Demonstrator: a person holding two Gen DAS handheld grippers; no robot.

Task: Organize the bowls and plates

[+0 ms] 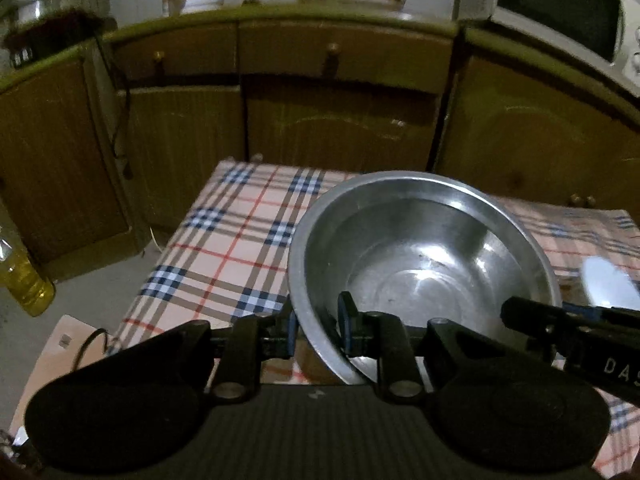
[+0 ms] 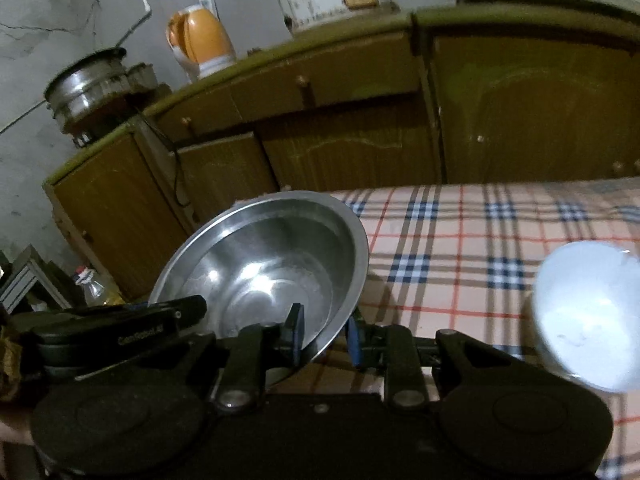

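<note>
Dim kitchen, brown wooden cabinets (image 1: 336, 128) with knobs, cracked grey wall (image 2: 60, 20), plaid tablecloth (image 2: 460, 240), bare floor (image 1: 100, 280)

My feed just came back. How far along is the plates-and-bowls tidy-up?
Nothing looks stacked or put away yet. In hand: the steel bowl, with both tools clamped on its rim, the left tool on one side and the right tool on the other, and the bowl tilted above the checked cloth. Left: set the steel bowl down, then deal with the white bowl, which stands apart, untouched.
</note>
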